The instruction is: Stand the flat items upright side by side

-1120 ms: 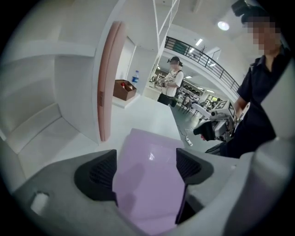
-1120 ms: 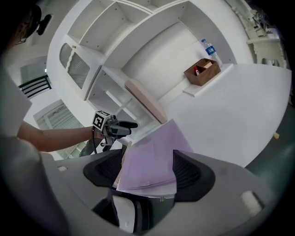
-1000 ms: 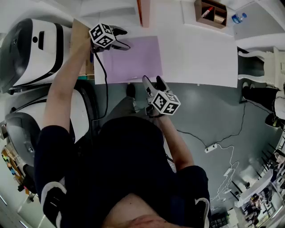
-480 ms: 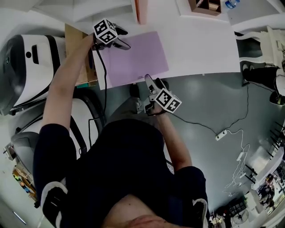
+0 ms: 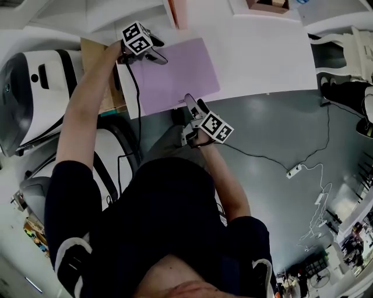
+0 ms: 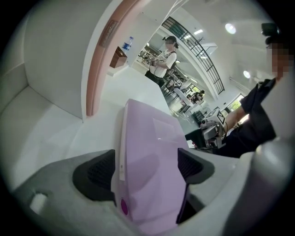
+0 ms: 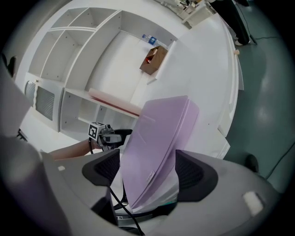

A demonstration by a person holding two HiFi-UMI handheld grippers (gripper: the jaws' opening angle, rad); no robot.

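A flat purple folder [image 5: 175,73] lies on the white table [image 5: 262,52], held at two places. My left gripper [image 5: 158,51] is shut on its far left corner, and in the left gripper view the folder [image 6: 152,152] fills the gap between the pads of that gripper [image 6: 145,170]. My right gripper [image 5: 195,105] is shut on the near edge, where the folder [image 7: 159,138] rises from that gripper [image 7: 152,170] at a tilt. A pink flat item [image 5: 178,9] stands upright at the back, also visible as a pink edge [image 6: 103,50].
A wooden box [image 7: 153,60] and a water bottle [image 7: 148,39] sit at the table's far side, below white shelves. White machines [image 5: 35,87] and a cardboard piece [image 5: 93,52] are at the left. Cables [image 5: 297,171] cross the grey floor. A person [image 6: 163,60] stands in the background.
The head view has swung, so the table sits higher and looks turned. Both grippers keep their places on the purple folder, the right one slightly nearer its edge.
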